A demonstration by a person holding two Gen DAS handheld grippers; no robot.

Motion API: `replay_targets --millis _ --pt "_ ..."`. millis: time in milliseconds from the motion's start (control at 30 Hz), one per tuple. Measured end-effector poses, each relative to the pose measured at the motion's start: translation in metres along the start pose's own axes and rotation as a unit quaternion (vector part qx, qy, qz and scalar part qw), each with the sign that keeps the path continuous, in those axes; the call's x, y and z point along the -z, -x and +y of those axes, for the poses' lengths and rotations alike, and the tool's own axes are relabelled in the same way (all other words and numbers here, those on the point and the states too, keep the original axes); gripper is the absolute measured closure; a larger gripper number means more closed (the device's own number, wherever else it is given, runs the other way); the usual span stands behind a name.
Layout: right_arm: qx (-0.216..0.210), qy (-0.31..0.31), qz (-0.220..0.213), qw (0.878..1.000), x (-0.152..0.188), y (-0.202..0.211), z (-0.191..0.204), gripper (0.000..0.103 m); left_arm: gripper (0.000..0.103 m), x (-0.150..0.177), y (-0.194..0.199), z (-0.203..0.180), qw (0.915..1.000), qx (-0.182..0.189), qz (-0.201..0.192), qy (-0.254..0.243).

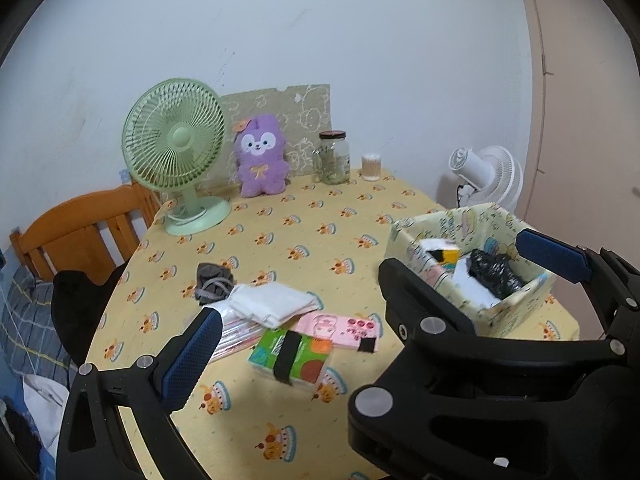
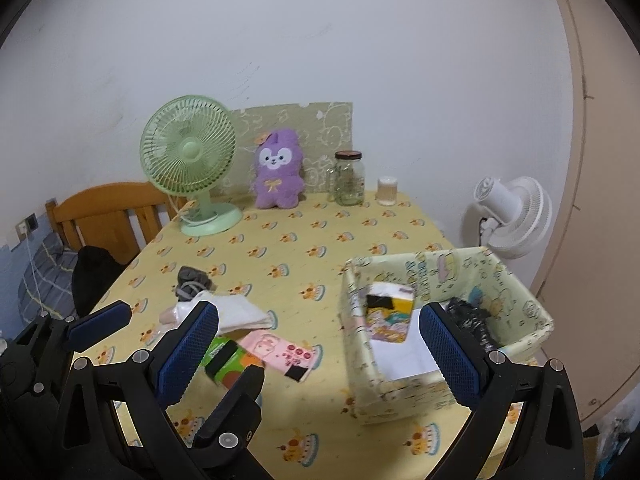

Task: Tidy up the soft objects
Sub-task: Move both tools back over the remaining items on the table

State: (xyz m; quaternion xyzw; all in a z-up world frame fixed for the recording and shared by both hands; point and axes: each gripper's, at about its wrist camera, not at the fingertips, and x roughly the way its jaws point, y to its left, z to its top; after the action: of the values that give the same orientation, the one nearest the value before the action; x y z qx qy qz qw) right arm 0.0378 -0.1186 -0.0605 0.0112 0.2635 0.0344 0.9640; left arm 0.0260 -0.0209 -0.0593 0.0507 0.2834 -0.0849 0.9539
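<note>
Both tongs hang over the table [image 1: 280,240] spread wide, nothing in either; left tongs [image 1: 360,308] sit above the loose pile, right tongs [image 2: 320,356] by the box [image 2: 532,312]; green tissue pack [image 1: 292,356], pink pack [image 1: 340,328], white cloth [image 1: 272,304] and grey sock [image 1: 212,280] lie bunched mid-table, touching or overlapping; box already holds a tissue pack [image 2: 390,312] and a black bag [image 2: 472,320].

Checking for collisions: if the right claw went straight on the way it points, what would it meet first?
Probably the pale yellow patterned fabric box: its near wall sits between the open right claw and anything farther. Depth is unclear; the claw could pass above the rim and reach the tissue pack inside.
</note>
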Motion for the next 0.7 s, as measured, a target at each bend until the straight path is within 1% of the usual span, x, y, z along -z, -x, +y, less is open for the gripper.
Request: replay_targets --millis 167,233,400,633,700 --pt "-0.016 0.012 0.017 1.0 0.009 -0.018 0.013 0.002 0.0 0.011 -0.013 0.012 0.9997 -0.002 0.021 0.009" --pt "-0.02 0.012 0.019 1.0 0.011 -0.021 0.015 0.006 0.0 0.015 -0.017 0.015 0.9996 -0.005 0.027 0.011" --pt "-0.033 0.017 0.021 0.999 0.02 -0.034 0.024 0.009 0.0 0.027 -0.03 0.025 0.9989 -0.005 0.043 0.019" --pt "-0.047 0.043 0.041 0.997 0.03 -0.053 0.038 0.019 0.0 0.039 -0.047 0.035 0.9976 -0.009 0.065 0.021" --pt "-0.053 0.046 0.051 0.996 0.034 -0.06 0.04 0.02 0.0 0.041 -0.052 0.036 0.9972 -0.011 0.071 0.02"
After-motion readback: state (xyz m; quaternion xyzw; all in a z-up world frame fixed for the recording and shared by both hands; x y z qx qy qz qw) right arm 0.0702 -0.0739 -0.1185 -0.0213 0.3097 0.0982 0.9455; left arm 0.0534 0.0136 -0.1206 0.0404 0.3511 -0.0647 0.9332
